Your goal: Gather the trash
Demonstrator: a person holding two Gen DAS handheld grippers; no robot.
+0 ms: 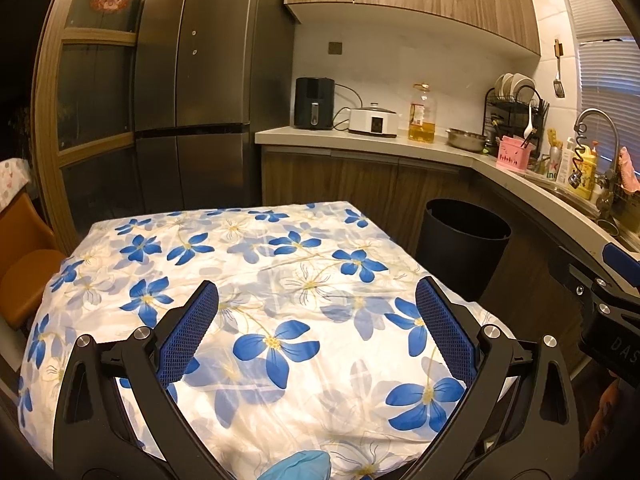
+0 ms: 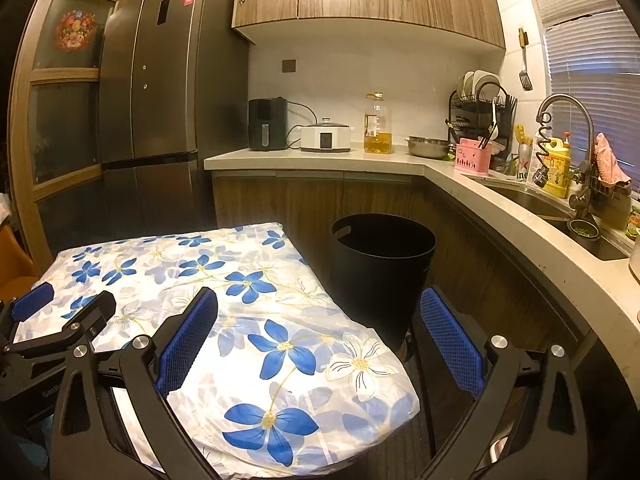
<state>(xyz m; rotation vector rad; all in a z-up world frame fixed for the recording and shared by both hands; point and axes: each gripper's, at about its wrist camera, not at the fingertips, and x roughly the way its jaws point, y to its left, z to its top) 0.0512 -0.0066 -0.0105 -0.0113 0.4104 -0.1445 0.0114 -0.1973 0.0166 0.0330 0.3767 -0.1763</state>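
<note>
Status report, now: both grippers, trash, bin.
Left gripper open, empty. Right gripper open, empty. Blue crumpled item at table's near edge. Black bin beside table, unobstructed.

"DAS" on right gripper (image 1: 612,344); "ine" on can (image 2: 523,168).

Bin (image 2: 383,276) stands right of table (image 2: 168,264), apparently touching.

Left tool (image 1: 316,300), right tool (image 2: 318,308) agape
</note>
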